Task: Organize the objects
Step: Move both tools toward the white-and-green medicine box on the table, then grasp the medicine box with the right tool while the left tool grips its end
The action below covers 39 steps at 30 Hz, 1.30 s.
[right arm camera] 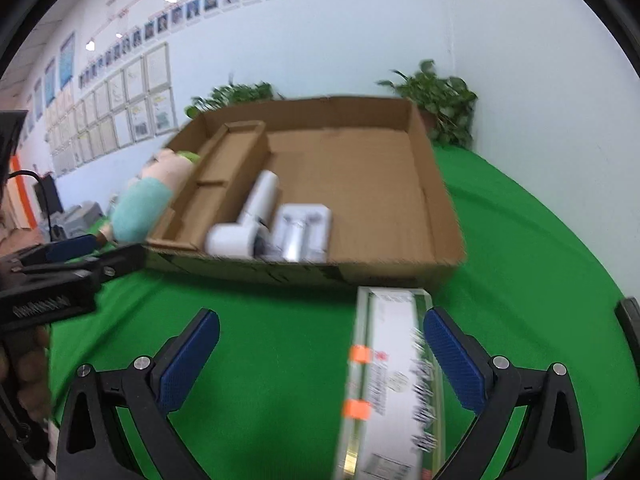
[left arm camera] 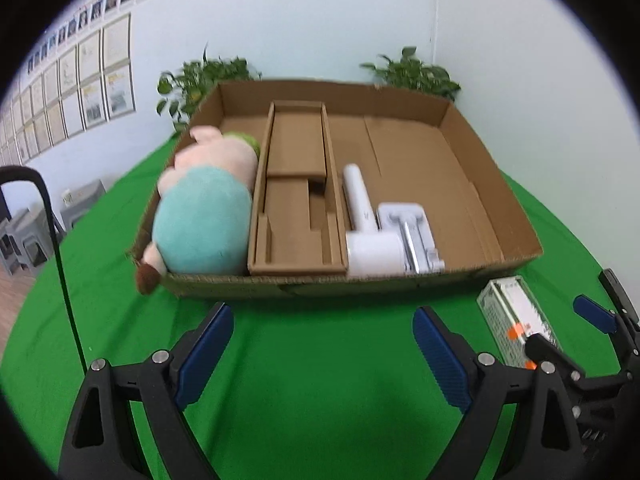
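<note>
Both views are bright and evenly lit, with a soft light that seems to come from overhead. Only a faint shadow darkens the green desk (left arm camera: 280, 360) just under the near wall of the cardboard box (left arm camera: 472, 160). Fisheye distortion bows the box's edges, and black corners ring each frame. In the right wrist view motion blur smears the box (right arm camera: 400, 184) and the carton (right arm camera: 394, 380) in front of it.
</note>
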Each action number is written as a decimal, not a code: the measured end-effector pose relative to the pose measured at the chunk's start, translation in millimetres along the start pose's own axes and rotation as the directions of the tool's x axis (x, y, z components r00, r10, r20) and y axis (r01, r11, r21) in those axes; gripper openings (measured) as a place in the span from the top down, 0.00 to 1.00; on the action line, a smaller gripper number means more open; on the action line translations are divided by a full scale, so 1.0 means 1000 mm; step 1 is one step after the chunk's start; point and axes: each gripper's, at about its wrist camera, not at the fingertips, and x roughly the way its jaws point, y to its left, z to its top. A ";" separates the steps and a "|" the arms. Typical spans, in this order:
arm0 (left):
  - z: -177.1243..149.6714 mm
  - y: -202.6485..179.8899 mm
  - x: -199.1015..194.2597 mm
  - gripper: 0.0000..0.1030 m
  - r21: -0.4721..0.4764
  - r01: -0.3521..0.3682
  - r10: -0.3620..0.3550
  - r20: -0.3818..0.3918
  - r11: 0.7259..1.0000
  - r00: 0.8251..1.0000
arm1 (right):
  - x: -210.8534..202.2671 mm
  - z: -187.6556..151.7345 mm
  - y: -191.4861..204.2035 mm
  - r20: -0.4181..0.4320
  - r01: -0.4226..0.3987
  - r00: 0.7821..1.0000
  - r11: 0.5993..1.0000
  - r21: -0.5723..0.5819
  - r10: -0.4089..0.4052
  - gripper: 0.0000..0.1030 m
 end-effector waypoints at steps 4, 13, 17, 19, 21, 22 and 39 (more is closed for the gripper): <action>-0.012 0.001 0.011 0.11 -0.019 0.041 -0.042 -0.049 0.999 0.998 | 0.011 -0.022 -0.024 -0.113 0.049 0.993 0.998 0.036 -0.045 0.00; -0.022 -0.006 0.019 0.11 -0.014 0.090 -0.091 -0.094 0.996 0.991 | 0.029 -0.054 -0.021 -0.223 0.047 0.974 0.999 0.014 -0.043 0.36; -0.025 -0.006 0.019 0.11 -0.016 0.150 -0.150 -0.106 0.989 0.983 | 0.024 -0.055 -0.001 -0.209 -0.018 0.978 1.000 -0.018 0.014 0.41; -0.026 -0.010 0.021 0.11 -0.011 0.188 -0.188 -0.128 0.982 0.974 | 0.016 -0.052 0.014 -0.181 -0.092 0.980 0.995 -0.030 0.085 0.41; -0.030 -0.016 0.025 0.11 -0.032 0.265 -0.266 -0.160 0.964 0.950 | 0.011 -0.051 0.027 -0.162 -0.169 0.974 0.985 -0.046 0.160 0.40; -0.031 -0.018 0.028 0.11 -0.052 0.303 -0.308 -0.178 0.951 0.935 | 0.011 -0.052 0.032 -0.159 -0.191 0.971 0.980 -0.052 0.181 0.28; -0.051 -0.040 0.063 0.11 -0.364 0.549 -0.646 -0.243 0.752 0.724 | 0.001 -0.063 0.050 -0.168 -0.201 0.971 0.957 -0.208 0.168 0.28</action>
